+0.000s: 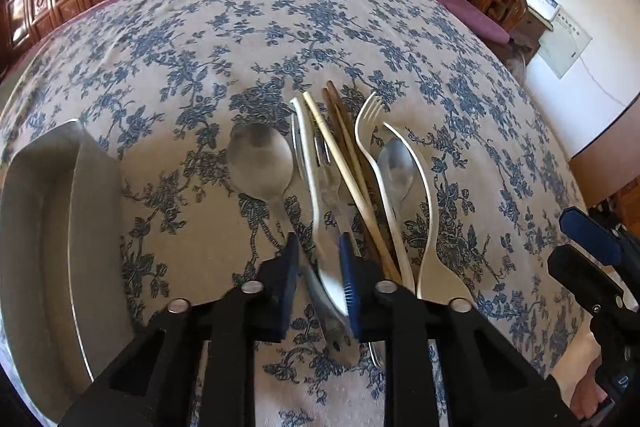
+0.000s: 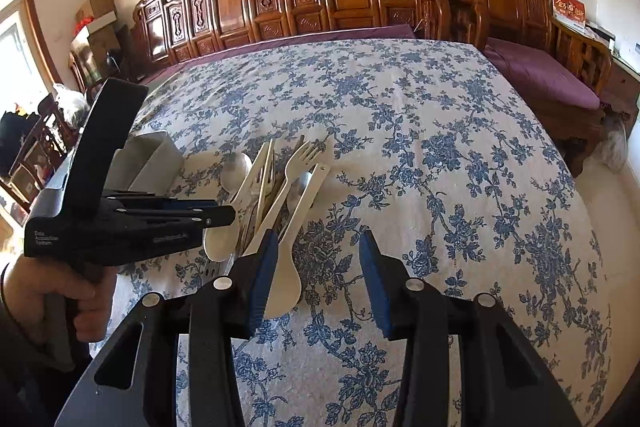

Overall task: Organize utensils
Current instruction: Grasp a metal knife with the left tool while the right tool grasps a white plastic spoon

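In the left wrist view the utensils lie in a loose bundle on the flowered tablecloth [image 1: 280,27], running from the picture's centre down toward 6 o'clock. From 9 o'clock across to 3 o'clock they are: a large metal spoon [image 1: 260,159], a white spoon [image 1: 316,187] with its bowl at the near end, wooden chopsticks [image 1: 352,163], a white fork [image 1: 370,115] and a small metal spoon [image 1: 396,167]. A metal tray [image 1: 40,227] sits well apart from them at 9 o'clock.

The left gripper [image 1: 320,271] stands narrow, its pads pinched onto the white spoon's bowl with the large spoon's handle squeezed in beside it; that spot is blurred.

In the right wrist view the right gripper [image 2: 318,267] stands about half spread over bare cloth, holding nothing, its 9 o'clock finger [image 2: 262,279] just over the edge of the bundle. A hand [image 2: 86,299] at 8 o'clock grips the left tool's handle.
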Demonstrator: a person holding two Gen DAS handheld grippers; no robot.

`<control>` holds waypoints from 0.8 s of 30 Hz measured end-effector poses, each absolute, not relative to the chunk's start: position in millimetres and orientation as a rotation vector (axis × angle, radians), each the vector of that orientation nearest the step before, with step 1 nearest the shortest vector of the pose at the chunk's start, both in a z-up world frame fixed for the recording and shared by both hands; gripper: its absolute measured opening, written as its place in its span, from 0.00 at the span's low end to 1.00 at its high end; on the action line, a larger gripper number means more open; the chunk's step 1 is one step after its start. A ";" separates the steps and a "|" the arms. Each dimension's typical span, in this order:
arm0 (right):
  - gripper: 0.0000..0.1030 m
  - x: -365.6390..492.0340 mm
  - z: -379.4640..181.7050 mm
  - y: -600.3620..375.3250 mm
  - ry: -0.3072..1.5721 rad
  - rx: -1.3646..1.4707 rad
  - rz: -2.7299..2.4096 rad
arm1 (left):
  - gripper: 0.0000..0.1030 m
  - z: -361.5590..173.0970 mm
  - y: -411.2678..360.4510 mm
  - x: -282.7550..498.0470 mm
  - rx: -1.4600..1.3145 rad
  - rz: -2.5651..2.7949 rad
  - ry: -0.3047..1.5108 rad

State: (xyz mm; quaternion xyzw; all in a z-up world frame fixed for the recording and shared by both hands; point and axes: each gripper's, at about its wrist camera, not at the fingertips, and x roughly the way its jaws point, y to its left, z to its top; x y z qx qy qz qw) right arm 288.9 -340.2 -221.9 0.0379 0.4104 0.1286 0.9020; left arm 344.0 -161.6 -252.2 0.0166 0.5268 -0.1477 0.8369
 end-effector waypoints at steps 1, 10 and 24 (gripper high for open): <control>0.44 289.9 -223.3 -340.2 0.850 0.075 0.266 | 0.10 -253.3 -162.8 343.8 0.039 -0.311 1.116; 0.44 306.5 -247.6 -337.3 0.897 0.066 0.259 | 0.02 -237.2 -138.1 324.2 -0.036 -0.309 1.068; 0.26 359.3 -274.9 -319.5 0.986 0.202 0.264 | 0.02 -193.4 -115.3 279.1 -0.019 -0.324 0.950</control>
